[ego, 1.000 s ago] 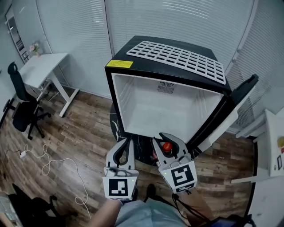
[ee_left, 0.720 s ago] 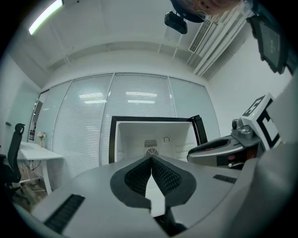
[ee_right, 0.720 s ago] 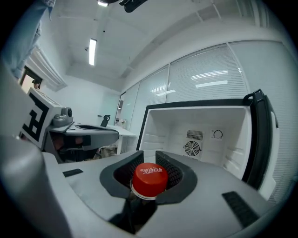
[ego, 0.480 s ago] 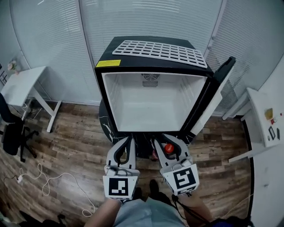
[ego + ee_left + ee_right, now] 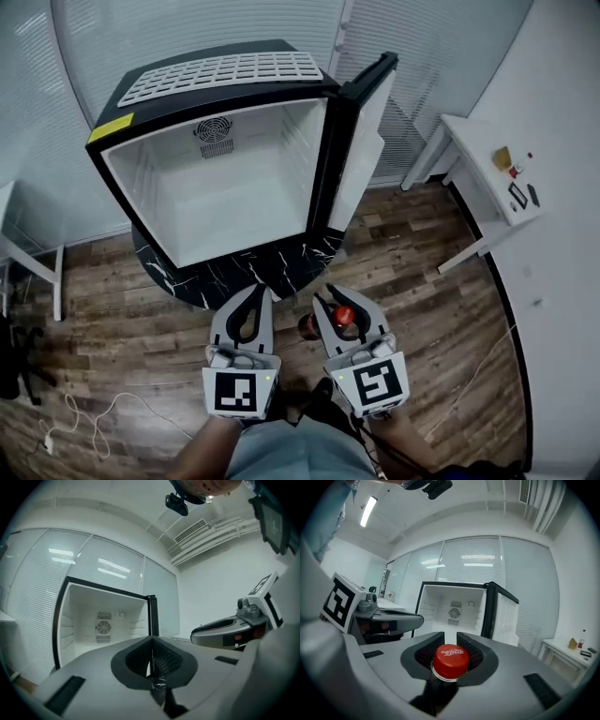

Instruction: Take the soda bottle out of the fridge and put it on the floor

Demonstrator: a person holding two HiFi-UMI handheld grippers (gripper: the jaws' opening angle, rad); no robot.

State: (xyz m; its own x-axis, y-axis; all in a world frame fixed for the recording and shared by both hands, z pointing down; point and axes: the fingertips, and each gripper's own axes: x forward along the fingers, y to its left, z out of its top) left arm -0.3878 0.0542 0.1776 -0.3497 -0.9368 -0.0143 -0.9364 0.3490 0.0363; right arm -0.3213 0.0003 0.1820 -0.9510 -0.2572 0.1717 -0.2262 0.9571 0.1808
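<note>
The soda bottle (image 5: 336, 319), dark with a red cap (image 5: 451, 660), hangs by its neck between the jaws of my right gripper (image 5: 336, 302), which is shut on it in front of the person's body. The bottle's dark body (image 5: 308, 326) shows below the jaws over the wood floor. My left gripper (image 5: 254, 298) is beside it on the left, jaws shut and empty (image 5: 151, 644). The black fridge (image 5: 216, 159) stands behind with its door (image 5: 364, 141) open to the right and its white inside bare (image 5: 452, 609).
The fridge rests on a black marble-patterned base (image 5: 253, 272). A white table (image 5: 487, 178) with small items stands at the right. A table leg (image 5: 58, 281) and a white cable (image 5: 84, 417) lie on the wood floor at left. Blinds cover the glass walls behind.
The view has swung right: the fridge has shifted to the upper left and the right-hand table has come into sight. Both grippers, with the bottle, have drawn back from the fridge over the floor.
</note>
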